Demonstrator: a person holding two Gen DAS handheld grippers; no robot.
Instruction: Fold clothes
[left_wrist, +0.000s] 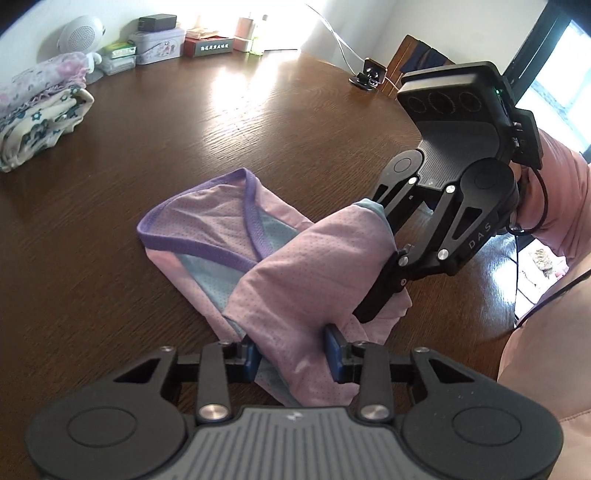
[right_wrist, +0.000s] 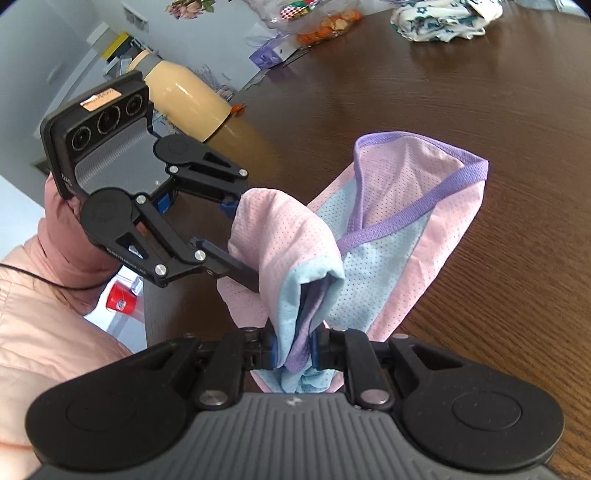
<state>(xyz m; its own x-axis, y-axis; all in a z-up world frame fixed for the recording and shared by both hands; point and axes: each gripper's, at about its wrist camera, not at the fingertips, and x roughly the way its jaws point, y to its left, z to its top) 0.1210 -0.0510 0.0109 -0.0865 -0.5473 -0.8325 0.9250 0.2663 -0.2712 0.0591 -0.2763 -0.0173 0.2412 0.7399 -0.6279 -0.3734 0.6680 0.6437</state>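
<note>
Holding the pink underwear (left_wrist: 295, 266) over the brown table (left_wrist: 221, 122), we see the right gripper (right_wrist: 293, 350) clamped on its bunched blue and purple edge. The left gripper (left_wrist: 291, 354) straddles a pink fold; we cannot tell if it grips. 1 folded stack (left_wrist: 40, 122) lies well beyond the underwear.

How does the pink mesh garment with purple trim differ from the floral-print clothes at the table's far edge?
The pink mesh garment with purple trim is mid-fold, one end lifted between the left gripper and right gripper; the floral-print clothes sit untouched in a stack. The pink garment is plain and dotted with small holes; the stack carries dark flower patterns on cream and lilac. Both rest on the brown wooden table.
</note>
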